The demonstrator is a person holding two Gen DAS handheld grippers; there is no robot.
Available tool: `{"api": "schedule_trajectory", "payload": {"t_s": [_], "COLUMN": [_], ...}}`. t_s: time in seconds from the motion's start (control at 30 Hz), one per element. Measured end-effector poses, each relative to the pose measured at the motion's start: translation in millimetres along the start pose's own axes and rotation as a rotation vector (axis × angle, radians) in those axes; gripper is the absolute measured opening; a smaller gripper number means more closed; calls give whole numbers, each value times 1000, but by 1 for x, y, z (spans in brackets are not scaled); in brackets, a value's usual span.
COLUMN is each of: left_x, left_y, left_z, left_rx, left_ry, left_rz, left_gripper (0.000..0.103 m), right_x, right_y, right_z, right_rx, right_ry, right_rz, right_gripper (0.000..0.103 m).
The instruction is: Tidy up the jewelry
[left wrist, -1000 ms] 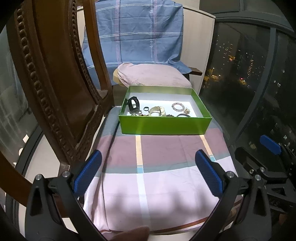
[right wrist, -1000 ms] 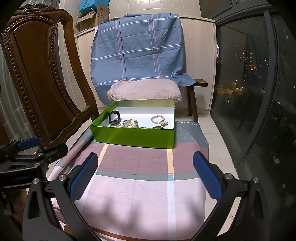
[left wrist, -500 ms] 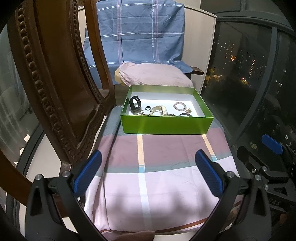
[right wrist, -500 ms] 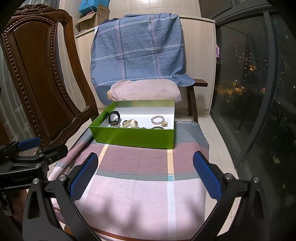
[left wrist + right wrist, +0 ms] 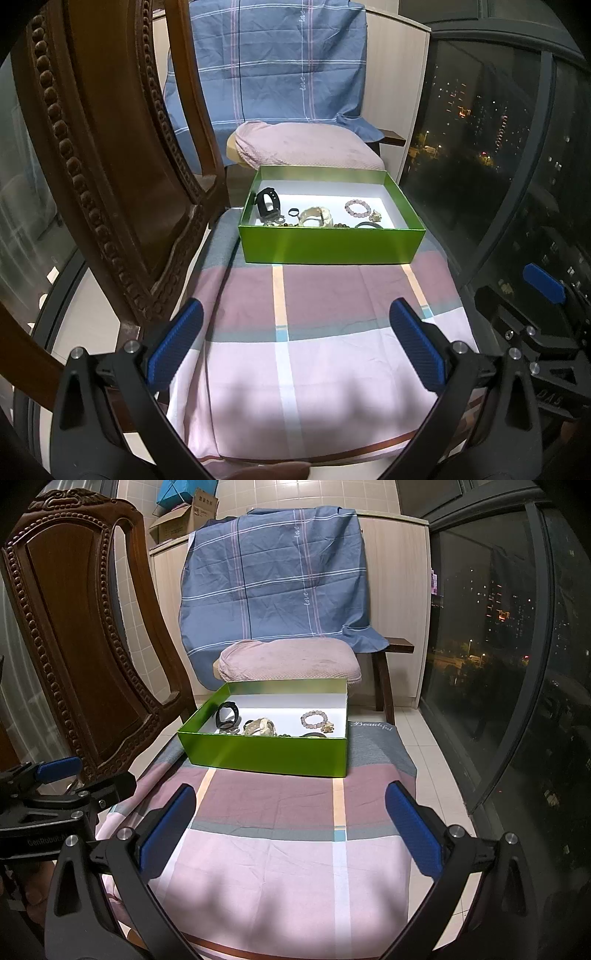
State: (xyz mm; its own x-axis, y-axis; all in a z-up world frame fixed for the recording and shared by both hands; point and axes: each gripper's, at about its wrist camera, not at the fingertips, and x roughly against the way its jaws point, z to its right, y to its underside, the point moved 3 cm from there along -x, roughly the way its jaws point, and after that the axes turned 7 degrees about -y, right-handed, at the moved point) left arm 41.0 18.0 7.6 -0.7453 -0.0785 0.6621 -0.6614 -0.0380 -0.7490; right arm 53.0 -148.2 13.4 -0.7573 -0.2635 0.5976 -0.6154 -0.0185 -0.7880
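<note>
Nearest to us, the left claw (image 5: 295, 339) hangs low over the near end of the counter, blue pads spread wide with nothing between them. The right claw (image 5: 291, 823) does the same just beside it, jaws apart and empty. Under both lies the checked pink cloth (image 5: 280, 853), smooth but loose at its edges.

Further along, at the far end of that cloth, sits the green box (image 5: 273, 751), and that's where the jewelry is: a black watch (image 5: 267, 202) at the left, a small dark ring (image 5: 293, 212) beside it, a cream-coloured piece (image 5: 314, 216) in the middle that's hard to identify, a pink beaded bracelet (image 5: 357, 208) toward the right. Pieces near the front wall are partly hidden.

Here's the risk, as I read it: the items lie close together, so a wide claw could snag two at once, and a push on the light box could slide it on the cloth. On the left, the carved wooden chair (image 5: 110, 166) crowds the left claw's path.

Beyond, a pink cushion (image 5: 288, 661) and a blue plaid sheet (image 5: 273, 579).
</note>
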Motion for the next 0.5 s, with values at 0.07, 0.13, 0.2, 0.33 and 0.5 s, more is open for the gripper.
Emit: {"api": "schedule_trajectory", "payload": {"t_s": [0.07, 0.13, 0.2, 0.33, 0.5], "left_x": [0, -1, -1, -1, -1], "left_y": [0, 0, 0, 0, 1], "left_z": [0, 0, -1, -1, -2], "left_rx": [0, 1, 2, -1, -3], "left_ry": [1, 0, 0, 0, 0], "left_rz": [1, 0, 0, -1, -2], "left_gripper": [100, 100, 100, 100, 100], "right_x": [0, 0, 0, 0, 0], "right_y": [0, 0, 0, 0, 0], "right_z": [0, 0, 0, 0, 0], "right_rx": [1, 0, 0, 1, 0], "right_ry": [0, 1, 0, 0, 0], "right_rz": [-1, -1, -1, -2, -1], "right_gripper": [100, 100, 100, 100, 100]}}
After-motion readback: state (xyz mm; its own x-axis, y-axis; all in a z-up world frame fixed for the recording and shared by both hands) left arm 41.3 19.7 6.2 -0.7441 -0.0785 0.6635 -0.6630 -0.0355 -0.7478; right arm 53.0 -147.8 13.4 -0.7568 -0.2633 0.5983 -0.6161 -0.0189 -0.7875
